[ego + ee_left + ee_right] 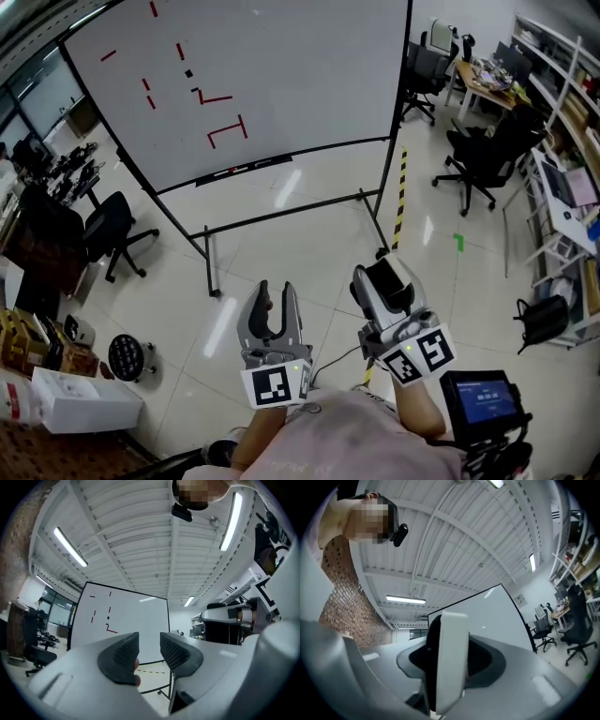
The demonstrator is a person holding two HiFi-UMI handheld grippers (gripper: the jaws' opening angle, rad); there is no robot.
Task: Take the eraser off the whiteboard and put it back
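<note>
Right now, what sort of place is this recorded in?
Probably an office or lab workspace: a whiteboard on a stand, an office chair near a cluttered desk, and shelves along the wall.

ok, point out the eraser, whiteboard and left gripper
eraser point(451, 663), right gripper view, on its white back.
whiteboard point(309, 75), head view, on bare white surface.
left gripper point(149, 652), left gripper view, midway between its jaw tips.

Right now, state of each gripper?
Left gripper: open, nothing between the jaws.
Right gripper: closed on the eraser.
</note>
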